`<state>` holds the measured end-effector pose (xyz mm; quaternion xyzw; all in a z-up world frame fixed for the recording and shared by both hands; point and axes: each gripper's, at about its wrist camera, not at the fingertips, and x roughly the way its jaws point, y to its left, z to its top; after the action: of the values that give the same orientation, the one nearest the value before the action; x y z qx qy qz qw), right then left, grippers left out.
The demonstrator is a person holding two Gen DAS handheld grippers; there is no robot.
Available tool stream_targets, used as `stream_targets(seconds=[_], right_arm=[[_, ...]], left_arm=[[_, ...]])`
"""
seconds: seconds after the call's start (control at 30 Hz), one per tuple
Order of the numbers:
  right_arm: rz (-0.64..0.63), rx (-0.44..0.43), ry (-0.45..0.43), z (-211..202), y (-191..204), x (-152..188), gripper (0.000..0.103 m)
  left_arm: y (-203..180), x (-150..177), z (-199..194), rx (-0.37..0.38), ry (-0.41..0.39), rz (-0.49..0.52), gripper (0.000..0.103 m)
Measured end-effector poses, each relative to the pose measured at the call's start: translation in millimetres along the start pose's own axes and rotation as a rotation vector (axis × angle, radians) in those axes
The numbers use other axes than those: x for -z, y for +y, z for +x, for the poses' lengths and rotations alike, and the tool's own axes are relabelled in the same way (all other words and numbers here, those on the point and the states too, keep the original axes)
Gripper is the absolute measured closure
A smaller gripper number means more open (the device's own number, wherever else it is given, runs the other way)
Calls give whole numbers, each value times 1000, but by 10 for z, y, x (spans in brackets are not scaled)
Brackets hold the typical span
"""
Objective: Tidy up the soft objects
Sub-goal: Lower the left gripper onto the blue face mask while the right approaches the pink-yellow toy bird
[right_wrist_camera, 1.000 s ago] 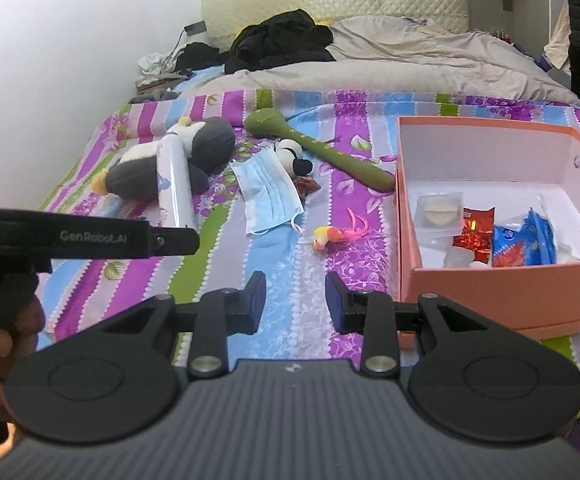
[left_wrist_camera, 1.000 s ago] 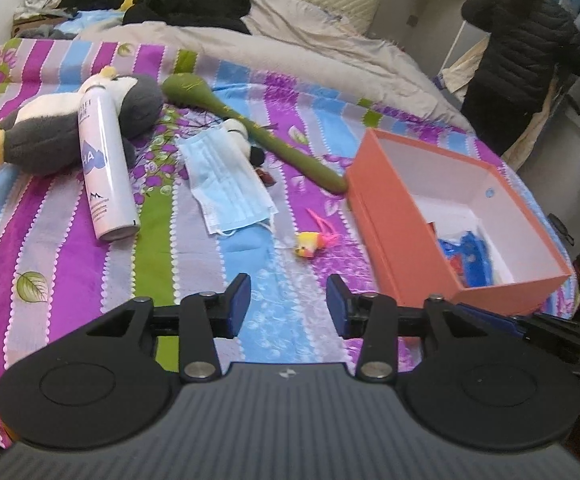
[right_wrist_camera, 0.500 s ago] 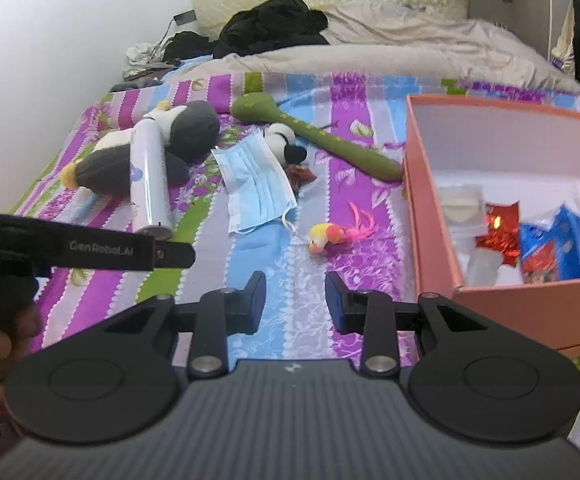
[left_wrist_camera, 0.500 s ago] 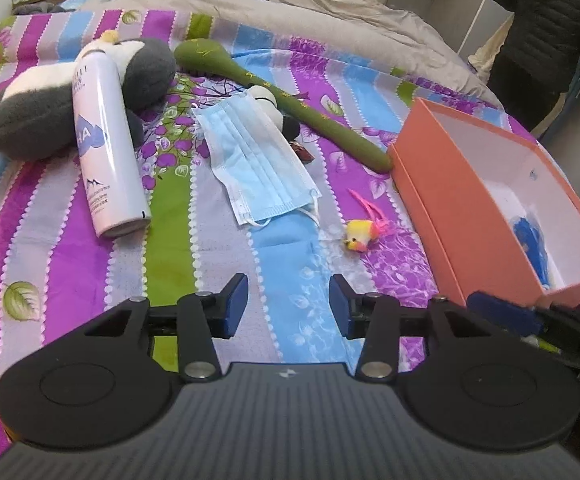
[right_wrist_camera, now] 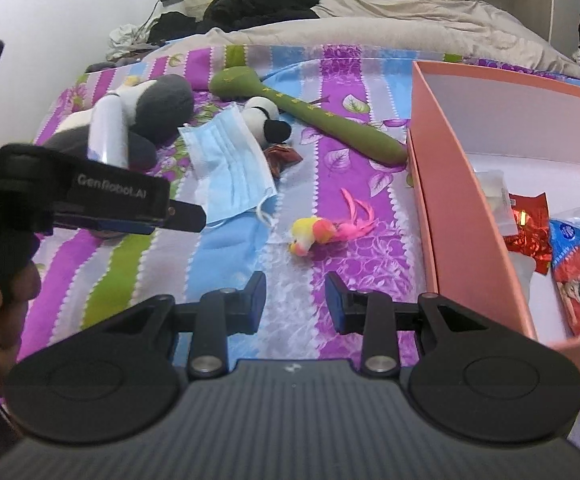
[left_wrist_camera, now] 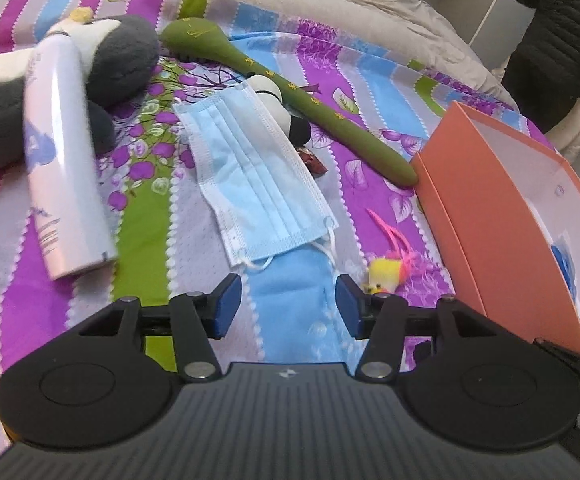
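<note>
Both tools descend toward the clutter on the striped bed, neither grasping anything.

The left tool (left_wrist_camera: 289,299), whose jaws have just been opening, hangs released just short of the blue face mask (left_wrist_camera: 255,178), probably widening to take it. The right tool (right_wrist_camera: 296,300) stands partly open and empty, near the small yellow-pink toy (right_wrist_camera: 318,232). The penguin plush (left_wrist_camera: 117,56), white spray can (left_wrist_camera: 63,176) and green soft stick (left_wrist_camera: 290,92) lie mid-bed; the orange box (right_wrist_camera: 450,208) by the bed's right edge already holds packets, seemingly the sorting bin. A crumpled beige duvet (right_wrist_camera: 390,20) covers the headboard end.
</note>
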<state>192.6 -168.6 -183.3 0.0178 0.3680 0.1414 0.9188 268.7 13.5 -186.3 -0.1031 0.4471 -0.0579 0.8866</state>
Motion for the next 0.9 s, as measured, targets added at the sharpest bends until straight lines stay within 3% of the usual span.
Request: stream_targets(seconds=[0.3, 0.47, 0.53, 0.6, 0.83, 0.9], right_arm=[[-106, 95, -55, 325, 53, -155, 68], [-93, 89, -17, 580, 1, -184, 68], [-103, 82, -3, 668, -11, -165, 61], [-116, 95, -11, 718, -2, -160, 45], [-119, 100, -2, 883, -28, -153, 46], [-108, 92, -5, 887, -46, -160, 47]], left_arm=[[1, -253, 529, 0, 24, -45, 37], [-5, -369, 750, -33, 4, -36, 30], [-1, -392, 849, -58, 5, -28, 30], [1, -404, 949, -84, 14, -18, 28], [-82, -353, 1103, -151, 18, 58, 30], [-83, -351, 1119, -158, 19, 60, 36]])
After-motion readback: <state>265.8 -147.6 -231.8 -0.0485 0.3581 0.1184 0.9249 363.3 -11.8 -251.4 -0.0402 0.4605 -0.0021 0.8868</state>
